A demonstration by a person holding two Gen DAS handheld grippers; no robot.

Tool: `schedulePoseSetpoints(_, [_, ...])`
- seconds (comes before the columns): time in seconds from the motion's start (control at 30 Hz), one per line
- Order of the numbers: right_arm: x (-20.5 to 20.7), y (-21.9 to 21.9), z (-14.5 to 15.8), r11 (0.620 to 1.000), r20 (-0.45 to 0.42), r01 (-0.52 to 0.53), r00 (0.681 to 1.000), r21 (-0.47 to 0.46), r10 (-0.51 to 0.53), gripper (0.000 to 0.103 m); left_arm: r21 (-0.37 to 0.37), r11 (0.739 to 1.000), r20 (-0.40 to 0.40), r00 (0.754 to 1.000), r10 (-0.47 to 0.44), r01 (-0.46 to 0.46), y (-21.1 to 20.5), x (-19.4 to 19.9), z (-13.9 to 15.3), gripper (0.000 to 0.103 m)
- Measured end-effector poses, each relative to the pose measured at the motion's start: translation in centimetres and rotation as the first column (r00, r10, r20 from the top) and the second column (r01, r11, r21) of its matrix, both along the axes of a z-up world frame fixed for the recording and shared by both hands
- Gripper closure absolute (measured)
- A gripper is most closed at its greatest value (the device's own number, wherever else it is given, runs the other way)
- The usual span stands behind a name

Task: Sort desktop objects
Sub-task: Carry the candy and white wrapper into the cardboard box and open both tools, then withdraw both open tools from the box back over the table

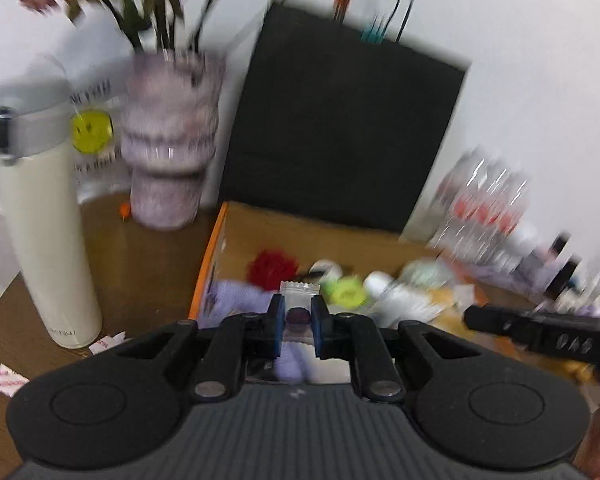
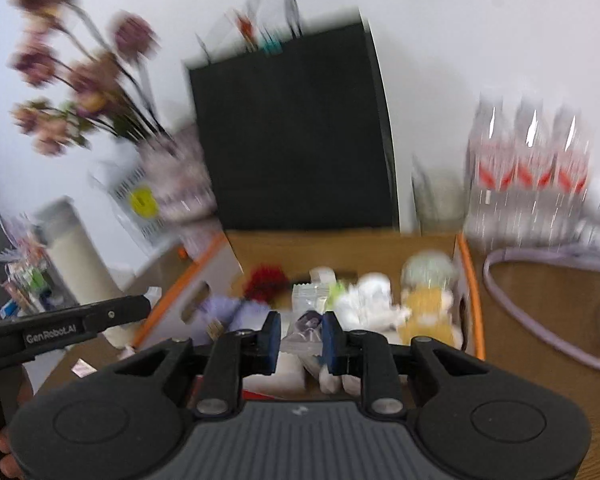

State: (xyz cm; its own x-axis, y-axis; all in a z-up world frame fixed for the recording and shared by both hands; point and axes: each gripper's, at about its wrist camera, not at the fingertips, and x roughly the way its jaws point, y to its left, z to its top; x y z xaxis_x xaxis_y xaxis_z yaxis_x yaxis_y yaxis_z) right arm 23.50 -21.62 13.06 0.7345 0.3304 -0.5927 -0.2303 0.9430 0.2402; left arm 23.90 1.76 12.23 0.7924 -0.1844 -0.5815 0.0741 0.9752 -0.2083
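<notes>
My left gripper (image 1: 298, 312) is shut on a small clear packet (image 1: 300, 289) with a dark purple sweet inside. It hangs over the near edge of an orange-edged cardboard box (image 1: 210, 256). My right gripper (image 2: 301, 320) is shut on a similar clear packet (image 2: 306, 296), also above the box (image 2: 340, 240). The box holds several small things: a red fluffy ball (image 2: 265, 280), purple cloth, a green piece, and white and yellow soft items. The two grippers are side by side, and each one's finger shows at the edge of the other's view.
A cream thermos (image 1: 44, 240) and a vase of flowers (image 1: 172, 140) stand left of the box. A black paper bag (image 1: 340, 120) rises behind it. A pack of water bottles (image 2: 528, 172) and a purple cable (image 2: 540, 280) lie to the right. Torn wrappers (image 1: 10, 380) litter the wooden table.
</notes>
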Motion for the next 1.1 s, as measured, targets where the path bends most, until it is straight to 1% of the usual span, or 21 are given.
schedulePoseSetpoints(0.03, [1.7,0.2,-0.4,1.0,-0.066,-0.007,0.998,-0.008,0.006,0.082,0.039,0.999,-0.036,0.999,-0.014,0.016,-0.3,1.3,-0.3,0.089])
schedulePoseSetpoints(0.1, [4.3,0.5,-1.6,1.0,-0.186,-0.024,0.982,-0.021,0.019,0.082,0.063,0.997,-0.132,0.991,-0.034,0.042,-0.5,3.5,-1.0,0.089])
schedulePoseSetpoints(0.2, [6.9,1.5,-3.9,0.997,-0.346,-0.055,0.937,-0.048,0.035,0.082,0.069,0.991,-0.275,0.957,-0.089,0.112,-1.4,5.9,-2.5,0.088])
schedulePoseSetpoints(0.27, [7.7,2.2,-5.4,0.994,-0.411,-0.077,0.911,-0.071,0.041,0.082,0.061,0.989,-0.338,0.935,-0.108,0.137,-1.8,6.7,-3.5,0.088])
schedulePoseSetpoints(0.33, [7.7,2.4,-6.5,0.993,-0.467,-0.079,0.884,-0.091,0.028,0.08,0.044,0.987,-0.422,0.898,-0.122,0.155,-2.3,7.2,-4.9,0.087])
schedulePoseSetpoints(0.37, [7.8,2.4,-6.9,0.994,-0.49,-0.067,0.872,-0.091,0.014,0.08,0.044,0.987,-0.436,0.892,-0.118,0.152,-2.3,7.2,-5.2,0.084])
schedulePoseSetpoints(0.4, [7.7,2.3,-6.9,0.995,-0.498,-0.051,0.867,-0.089,0.0,0.076,0.059,0.986,-0.432,0.894,-0.116,0.157,-2.5,6.9,-5.1,0.077])
schedulePoseSetpoints(0.43, [7.6,2.2,-6.6,0.995,-0.503,-0.042,0.864,-0.092,-0.01,0.069,0.063,0.986,-0.434,0.894,-0.114,0.156,-2.6,6.7,-4.9,0.063])
schedulePoseSetpoints(0.47, [7.3,2.1,-6.1,0.995,-0.5,-0.037,0.866,-0.095,-0.015,0.062,0.058,0.986,-0.433,0.894,-0.115,0.155,-2.6,6.5,-4.6,0.058])
schedulePoseSetpoints(0.5, [7.1,1.9,-5.6,0.995,-0.496,-0.034,0.868,-0.097,-0.019,0.044,0.057,0.986,-0.434,0.893,-0.117,0.157,-2.6,6.3,-4.0,0.047])
schedulePoseSetpoints(0.53, [6.9,1.7,-4.8,0.994,-0.49,-0.031,0.872,-0.102,-0.023,0.029,0.062,0.985,-0.441,0.89,-0.116,0.159,-2.7,6.1,-3.5,0.038])
schedulePoseSetpoints(0.57, [6.5,1.6,-4.0,0.993,-0.481,-0.023,0.876,-0.117,-0.036,0.024,0.074,0.984,-0.441,0.891,-0.113,0.162,-2.9,5.9,-2.9,0.034])
schedulePoseSetpoints(0.6, [6.4,1.4,-3.2,0.991,-0.473,-0.013,0.88,-0.132,-0.052,0.02,0.095,0.983,-0.439,0.893,-0.101,0.158,-3.1,5.7,-2.1,0.023])
schedulePoseSetpoints(0.63, [6.3,1.2,-2.5,0.99,-0.47,-0.004,0.88,-0.142,-0.064,0.019,0.113,0.982,-0.439,0.894,-0.09,0.154,-3.2,5.6,-1.5,0.011])
schedulePoseSetpoints(0.7, [5.7,0.7,-1.3,0.987,-0.478,0.009,0.874,-0.159,-0.085,0.016,0.151,0.981,-0.416,0.908,-0.047,0.119,-3.3,4.7,-0.2,0.0])
schedulePoseSetpoints(0.83, [4.1,-0.2,0.1,0.98,-0.453,0.015,0.885,-0.197,-0.105,0.014,0.179,0.979,-0.402,0.915,-0.022,0.102,-3.5,2.8,1.6,0.0])
schedulePoseSetpoints(0.9, [3.0,-0.4,0.8,0.98,-0.431,0.023,0.896,-0.2,-0.109,0.014,0.191,0.979,-0.367,0.93,-0.002,0.077,-3.4,1.7,2.5,0.0])
schedulePoseSetpoints(0.97, [1.7,-0.5,1.8,0.982,-0.359,0.035,0.928,-0.185,-0.101,0.014,0.196,0.979,-0.283,0.959,0.002,0.056,-3.5,0.4,3.4,0.0])
schedulePoseSetpoints(1.03, [0.3,-0.4,2.6,0.983,-0.262,0.053,0.96,-0.173,-0.098,0.014,0.202,0.979,-0.134,0.991,0.01,0.018,-3.4,-1.5,4.1,0.0])
schedulePoseSetpoints(1.07, [-0.8,-0.3,3.1,0.983,-0.184,0.064,0.978,-0.169,-0.095,0.013,0.205,0.979,-0.057,0.998,0.02,-0.008,-3.3,-2.5,4.2,0.0])
schedulePoseSetpoints(1.1, [-1.6,-0.2,3.3,0.983,-0.13,0.07,0.987,-0.171,-0.093,0.012,0.2,0.979,0.018,0.999,0.027,-0.03,-3.3,-3.5,4.2,0.0])
